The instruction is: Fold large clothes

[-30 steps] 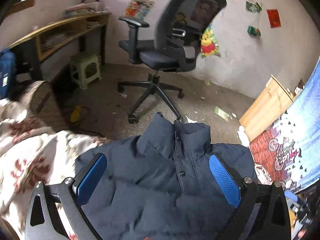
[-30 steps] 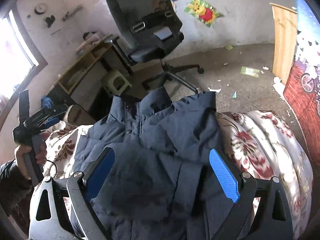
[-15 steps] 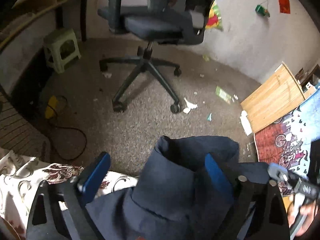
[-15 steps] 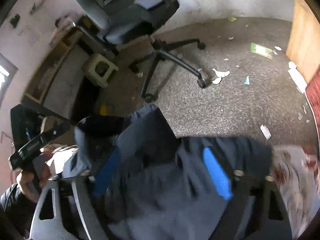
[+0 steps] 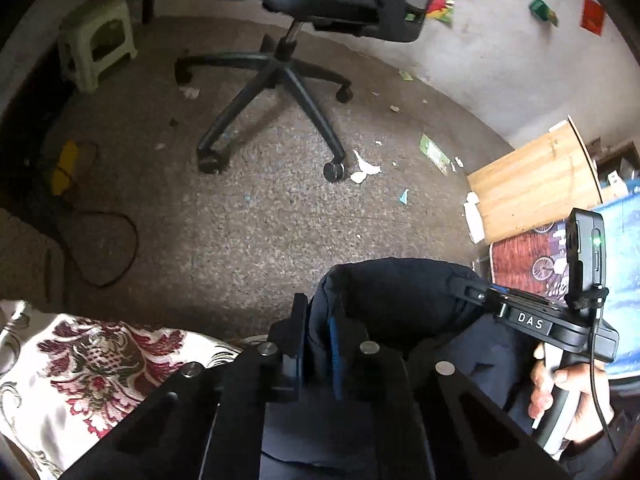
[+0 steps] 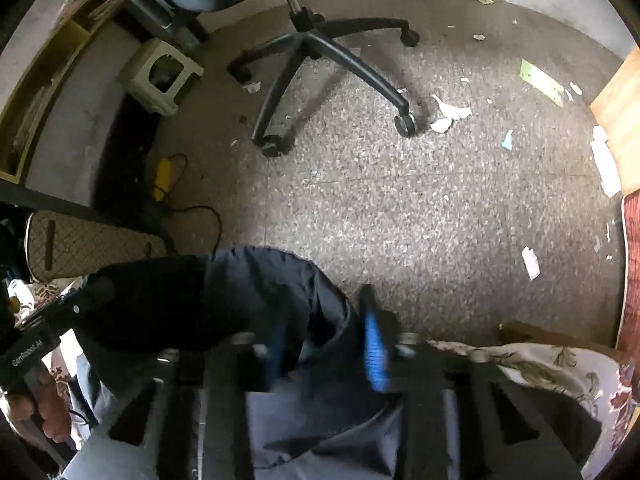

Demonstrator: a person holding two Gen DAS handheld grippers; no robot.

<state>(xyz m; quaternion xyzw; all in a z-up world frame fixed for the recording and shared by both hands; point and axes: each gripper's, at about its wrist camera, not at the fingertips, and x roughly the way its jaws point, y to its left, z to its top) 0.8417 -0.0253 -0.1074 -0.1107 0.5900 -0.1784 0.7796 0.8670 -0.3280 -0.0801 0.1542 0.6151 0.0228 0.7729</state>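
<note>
A dark navy padded jacket (image 5: 400,296) lies on a floral bedcover (image 5: 88,360) at the bed's edge, its collar toward the floor. My left gripper (image 5: 318,344) is shut on the jacket's collar edge, with fabric pinched between the blue pads. In the right wrist view the jacket (image 6: 256,292) fills the lower left. My right gripper (image 6: 326,344) is closing on a fold of the collar, its fingers blurred, with a gap still between them. The right gripper's body shows in the left wrist view (image 5: 560,320), held by a hand.
A black office chair (image 5: 280,68) stands on the speckled floor (image 5: 260,220), with a pale green stool (image 5: 96,40) to its left. A wooden board (image 5: 536,180) leans at the right. Paper scraps and a yellow cable (image 6: 164,176) lie on the floor.
Both grippers moved forward to the jacket's collar at the bed edge and tilted down toward the floor. The left one went from open to shut on the collar; the right one has narrowed.
</note>
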